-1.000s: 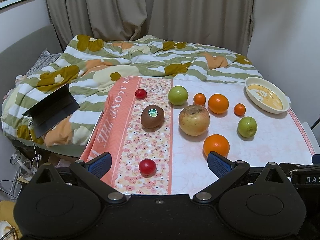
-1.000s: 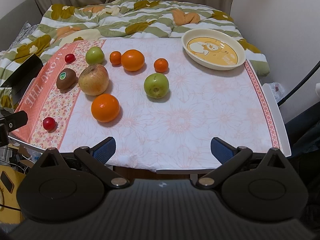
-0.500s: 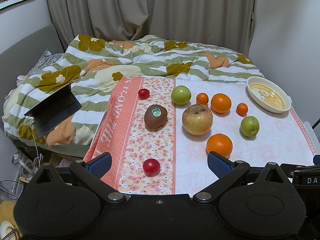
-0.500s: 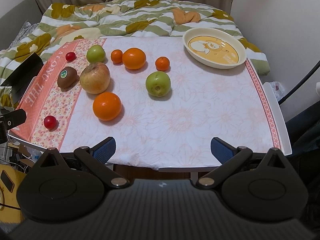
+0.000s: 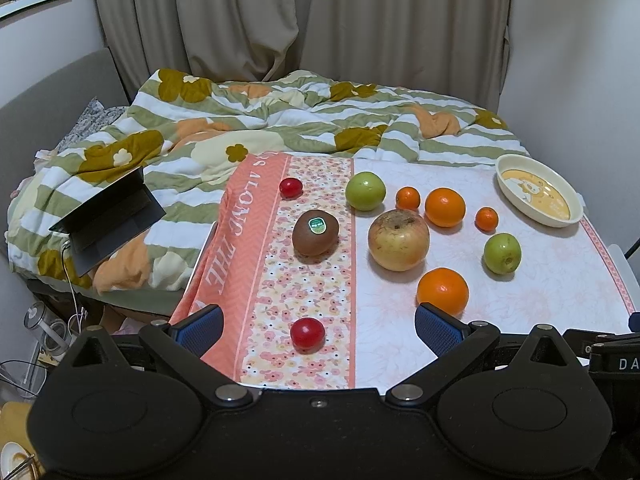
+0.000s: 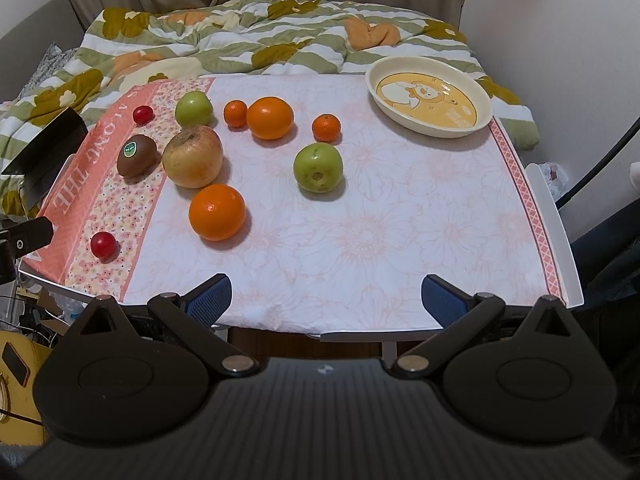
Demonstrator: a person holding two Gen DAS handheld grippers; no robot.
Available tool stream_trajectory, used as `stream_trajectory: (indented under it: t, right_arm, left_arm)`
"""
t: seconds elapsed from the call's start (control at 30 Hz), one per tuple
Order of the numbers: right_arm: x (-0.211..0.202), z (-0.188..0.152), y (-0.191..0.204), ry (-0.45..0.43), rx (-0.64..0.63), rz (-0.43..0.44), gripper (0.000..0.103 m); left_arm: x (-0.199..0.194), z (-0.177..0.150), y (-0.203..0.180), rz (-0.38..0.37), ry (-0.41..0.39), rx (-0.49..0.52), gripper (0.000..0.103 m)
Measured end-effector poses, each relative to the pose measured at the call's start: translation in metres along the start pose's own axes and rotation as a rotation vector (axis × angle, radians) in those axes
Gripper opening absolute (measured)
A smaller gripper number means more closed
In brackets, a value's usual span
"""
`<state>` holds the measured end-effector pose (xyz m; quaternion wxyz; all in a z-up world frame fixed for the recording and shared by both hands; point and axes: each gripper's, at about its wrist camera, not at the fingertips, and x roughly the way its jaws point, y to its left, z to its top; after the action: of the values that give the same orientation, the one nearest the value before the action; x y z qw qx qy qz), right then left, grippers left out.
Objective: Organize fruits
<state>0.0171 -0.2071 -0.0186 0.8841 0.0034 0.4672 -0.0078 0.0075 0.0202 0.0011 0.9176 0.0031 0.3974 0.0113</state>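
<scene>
Several fruits lie loose on a cloth-covered table (image 6: 400,216): a large yellow-red apple (image 5: 398,239) (image 6: 193,157), a brown kiwi (image 5: 315,233) (image 6: 136,155), two green apples (image 5: 365,191) (image 5: 502,253), oranges (image 5: 442,291) (image 6: 217,211), small tangerines (image 5: 486,219) and two red cherry tomatoes (image 5: 307,333) (image 5: 290,187). A cream dish (image 5: 538,196) (image 6: 430,97) stands empty at the far right. My left gripper (image 5: 316,326) is open at the table's near left edge, with the near tomato between its fingers' line. My right gripper (image 6: 326,298) is open over the near edge, holding nothing.
A bed with a striped flowered quilt (image 5: 280,120) lies behind the table. An open laptop (image 5: 108,220) rests on it at the left. Curtains (image 5: 300,20) and a wall close the back and right. Clutter and cables sit on the floor at the left.
The left wrist view has lifted and pulled back slightly, so the fruits sit lower and farther right in it. The right view has shifted a little forward. No fruit has moved.
</scene>
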Motion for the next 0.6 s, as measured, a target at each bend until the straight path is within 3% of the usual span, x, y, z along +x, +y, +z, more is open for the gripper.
stream_trajectory:
  t: [0.6]
  right_arm:
    - [-0.0013, 0.0011, 0.0005, 0.003, 0.005, -0.001, 0.103]
  left_arm:
    - [0.0027, 0.0018, -0.0007, 0.0, 0.002, 0.007, 0.103]
